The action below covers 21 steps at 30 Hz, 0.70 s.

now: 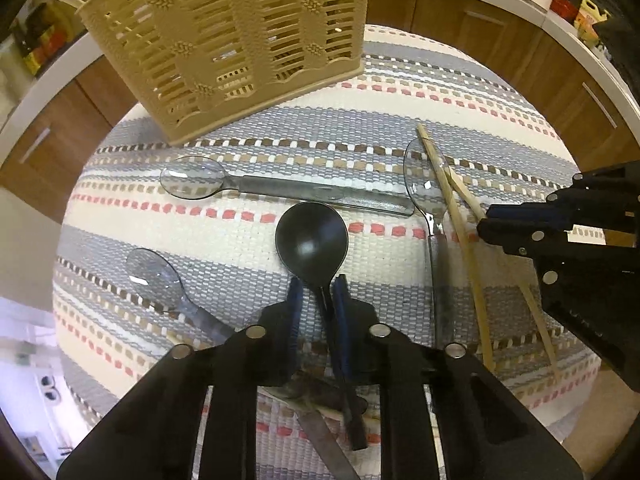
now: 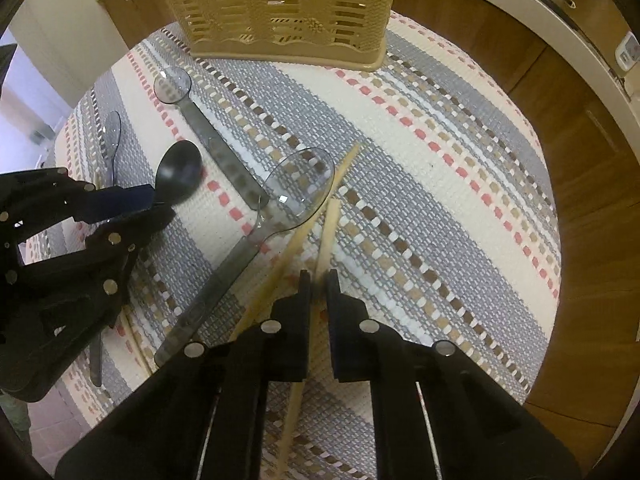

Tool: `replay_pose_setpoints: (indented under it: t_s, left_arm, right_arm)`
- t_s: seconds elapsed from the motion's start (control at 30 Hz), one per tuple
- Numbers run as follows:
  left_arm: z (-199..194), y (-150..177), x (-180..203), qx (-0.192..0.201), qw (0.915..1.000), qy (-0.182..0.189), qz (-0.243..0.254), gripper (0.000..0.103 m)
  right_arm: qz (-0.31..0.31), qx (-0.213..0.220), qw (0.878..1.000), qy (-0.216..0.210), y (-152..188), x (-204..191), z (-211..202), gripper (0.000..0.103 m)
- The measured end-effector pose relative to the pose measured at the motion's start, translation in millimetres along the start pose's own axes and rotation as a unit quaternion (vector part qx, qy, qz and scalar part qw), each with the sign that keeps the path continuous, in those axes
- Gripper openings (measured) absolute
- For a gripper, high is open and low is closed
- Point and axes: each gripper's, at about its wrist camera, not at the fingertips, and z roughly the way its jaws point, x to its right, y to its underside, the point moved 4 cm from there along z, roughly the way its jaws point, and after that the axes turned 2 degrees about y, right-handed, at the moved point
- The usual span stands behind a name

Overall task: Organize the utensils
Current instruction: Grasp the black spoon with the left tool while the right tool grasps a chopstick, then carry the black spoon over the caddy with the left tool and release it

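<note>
Left wrist view: a black spoon is pinched by its neck in the left hand-held gripper, bowl forward, apparently just above the cloth. Right wrist view: a chopstick is clamped in the right hand-held gripper, beside a second chopstick. Step judged in hand: pick-up, with both items to be lifted and dropped into the cream slotted basket at the far edge. Three clear spoons are left lying loose. Surface: a tabletop covered by a striped woven cloth. Room: wooden cabinets under a white counter.
</note>
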Motion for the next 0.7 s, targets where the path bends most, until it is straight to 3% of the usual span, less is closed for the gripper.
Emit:
replay_pose_setpoints:
  t_s: [0.17,0.3,0.5,0.7]
  left_arm:
    - [-4.0,0.5,-3.0,0.011,0.9998,0.003,-0.013,0.004]
    - [-9.2,6.2,-10.4,0.039,0.9972,0.046,-0.043,0.004]
    - [-38.3,2.9,-20.5,0.11,0.9882,0.084,-0.065,0.004]
    - [-67.1,-4.9,-25.3,0.164,0.9791,0.092,-0.078,0.004]
  right_arm:
    - [0.012,0.008,1.0,-0.017,1.1,5.5,-1.0,0.004]
    - [0.022,0.021,0.999,-0.034,2.6,16.1,-11.3,0.004]
    - [0.037,0.063,0.996,-0.054,0.9,29.1,-37.6,0.004]
    - [0.04,0.118,0.989,-0.085,0.3,33.1,-68.3,0.004]
